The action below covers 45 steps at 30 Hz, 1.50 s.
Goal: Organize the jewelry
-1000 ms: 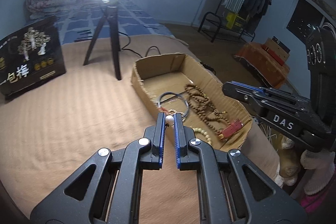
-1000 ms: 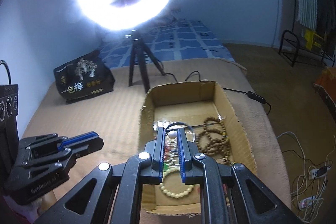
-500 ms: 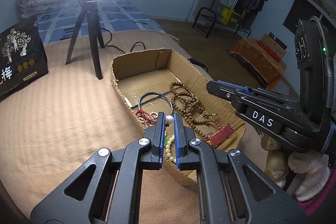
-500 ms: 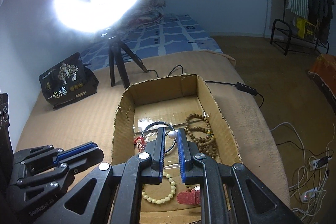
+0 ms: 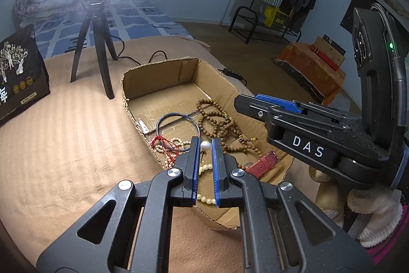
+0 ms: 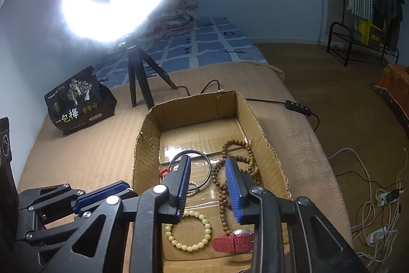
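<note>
Your left hand-held gripper [image 5: 205, 145] pinched a pearl [image 5: 205, 145] above the box [image 6: 265, 142], your right hand-held gripper [image 6: 208, 168] was opening empty, and beads [image 6: 189, 230] below it awaited sorting.

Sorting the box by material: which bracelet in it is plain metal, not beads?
The silver bangle, a smooth unbroken ring lying flat mid-box. The cream bracelet and brown strands are all beads.
</note>
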Each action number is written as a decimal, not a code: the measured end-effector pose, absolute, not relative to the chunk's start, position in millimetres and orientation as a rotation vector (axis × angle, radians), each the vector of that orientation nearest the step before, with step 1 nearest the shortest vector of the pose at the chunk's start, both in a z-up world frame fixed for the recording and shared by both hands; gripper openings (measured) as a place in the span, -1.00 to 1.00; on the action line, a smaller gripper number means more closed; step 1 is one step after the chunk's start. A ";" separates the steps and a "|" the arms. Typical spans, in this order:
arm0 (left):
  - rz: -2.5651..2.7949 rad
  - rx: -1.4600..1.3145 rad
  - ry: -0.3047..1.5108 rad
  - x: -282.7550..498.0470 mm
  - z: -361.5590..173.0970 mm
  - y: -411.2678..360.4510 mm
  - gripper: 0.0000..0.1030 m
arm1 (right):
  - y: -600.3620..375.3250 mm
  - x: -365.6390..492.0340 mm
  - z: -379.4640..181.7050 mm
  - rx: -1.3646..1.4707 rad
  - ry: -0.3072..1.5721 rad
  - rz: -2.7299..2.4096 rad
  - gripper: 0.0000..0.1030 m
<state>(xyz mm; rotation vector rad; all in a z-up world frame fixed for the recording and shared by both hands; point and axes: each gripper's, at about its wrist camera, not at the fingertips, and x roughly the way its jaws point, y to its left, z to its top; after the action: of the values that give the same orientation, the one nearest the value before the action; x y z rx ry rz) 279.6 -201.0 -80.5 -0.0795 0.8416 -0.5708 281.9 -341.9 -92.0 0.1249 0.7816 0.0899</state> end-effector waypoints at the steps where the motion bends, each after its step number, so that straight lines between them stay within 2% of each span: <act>1: -0.572 -0.078 0.842 279.3 -80.6 -201.4 -0.87 | -342.3 281.8 -92.0 0.126 0.781 0.087 -0.36; 3: -0.568 -0.069 0.846 279.0 -81.9 -201.5 -0.83 | -343.3 281.4 -91.4 0.129 0.776 0.078 -0.23; 4: -0.563 -0.063 0.848 278.3 -82.2 -202.2 -0.74 | -343.6 281.3 -91.1 0.130 0.774 0.072 -0.11; 6: -0.556 -0.057 0.843 278.0 -83.0 -201.7 -0.18 | -345.0 280.3 -89.9 0.137 0.763 0.060 0.10; 8: -0.544 -0.058 0.832 277.5 -83.7 -199.7 0.01 | -346.7 279.1 -88.7 0.141 0.756 0.050 0.36; 17: -0.535 -0.060 0.829 277.6 -83.2 -194.9 0.02 | -344.0 278.4 -85.8 0.125 0.756 0.040 0.62; 25: -0.528 -0.053 0.821 273.9 -77.8 -193.1 0.02 | -342.7 275.1 -81.2 0.110 0.761 0.019 0.75; 45: -0.511 -0.048 0.783 249.5 -51.5 -175.3 0.02 | -320.2 248.6 -46.8 0.029 0.701 0.001 0.83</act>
<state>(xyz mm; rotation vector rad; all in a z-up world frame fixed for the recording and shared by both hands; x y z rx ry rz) 249.5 -175.3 -51.5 -0.0484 0.7834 -0.5108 248.6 -320.2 -46.8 0.0287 0.7012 0.0008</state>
